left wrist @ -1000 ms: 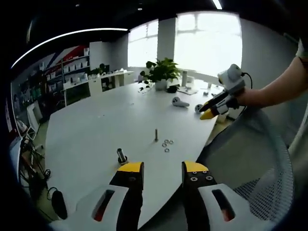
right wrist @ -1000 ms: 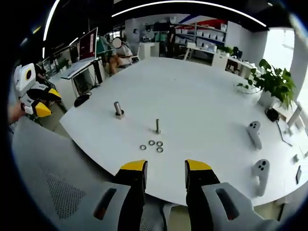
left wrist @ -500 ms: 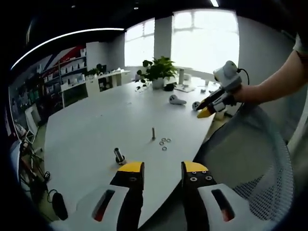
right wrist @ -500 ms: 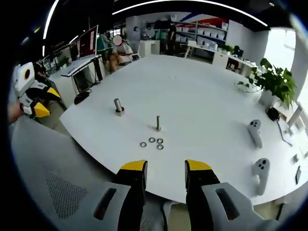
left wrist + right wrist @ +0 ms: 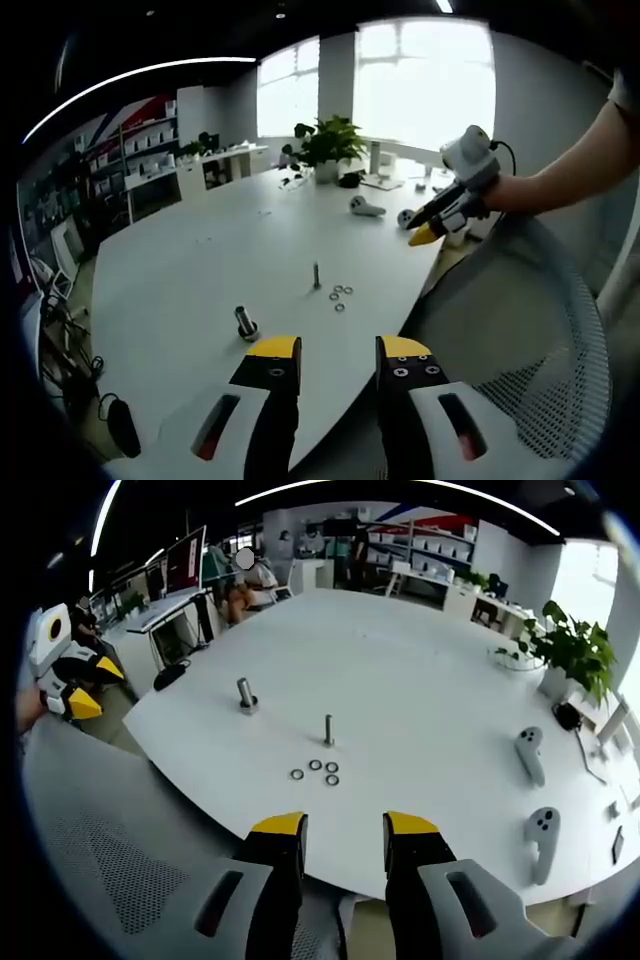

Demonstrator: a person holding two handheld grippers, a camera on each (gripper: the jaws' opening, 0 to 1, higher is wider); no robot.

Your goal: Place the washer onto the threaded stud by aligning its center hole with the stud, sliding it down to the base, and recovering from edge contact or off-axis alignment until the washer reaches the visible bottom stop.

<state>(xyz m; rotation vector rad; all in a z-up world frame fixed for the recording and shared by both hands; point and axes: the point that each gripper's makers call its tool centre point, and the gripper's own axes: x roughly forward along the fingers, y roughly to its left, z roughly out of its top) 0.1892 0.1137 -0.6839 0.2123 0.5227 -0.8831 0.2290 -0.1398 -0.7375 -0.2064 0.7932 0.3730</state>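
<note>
You see four washers [image 5: 315,771] near one threaded stud [image 5: 327,730]; your left gripper [image 5: 335,347] and right gripper [image 5: 343,825] stand spread, empty.

white table [image 5: 420,670] | stud [image 5: 328,729] | washers [image 5: 316,771] | bolt [image 5: 245,695] | controllers [image 5: 529,755]

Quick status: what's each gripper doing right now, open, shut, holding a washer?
Left gripper: open, holding nothing.
Right gripper: open, holding nothing; the washers lie on the table.

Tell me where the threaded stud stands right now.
In the right gripper view the threaded stud stands upright on the white table, just beyond the loose washers, with a thicker bolt to its left.
</note>
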